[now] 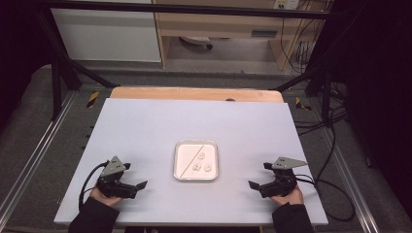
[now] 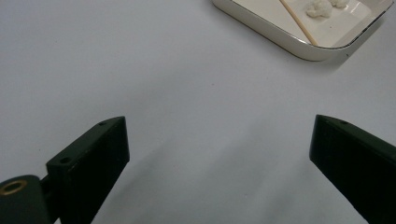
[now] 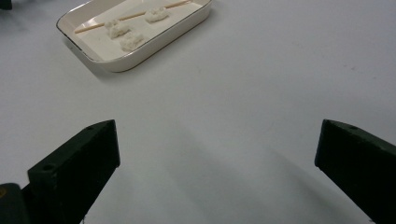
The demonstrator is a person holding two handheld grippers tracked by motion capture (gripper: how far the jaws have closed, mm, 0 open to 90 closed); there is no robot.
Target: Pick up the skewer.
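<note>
While both my hands rest near the front edge of the table, nothing is in hand yet; I judge this the start, before any reach. From the high view I count two grippers: my left gripper at the left and my right gripper at the right, each pointing inward toward the tray that sits between them, well apart from both. Inside the tray I count one skewer lying slantwise and three white lumps grouped in its right half, none of them threaded on the stick as far as I can tell.

Along my left gripper, its two jaws stand wide apart with bare table between them and hold nothing. One corner of the tray shows at the top right, with the skewer and two of the lumps in sight there.

Along my right gripper, the jaws likewise gape wide and grip nothing. Here the whole tray lies ahead at the upper left, with the skewer along its far side and all three lumps near it.

My guess is that the next move calls for bringing one gripper forward over the tray rim, lowering it and closing narrowly on the thin skewer, which lies flat and may be hard to lift, while the other goes for a lump.
</note>
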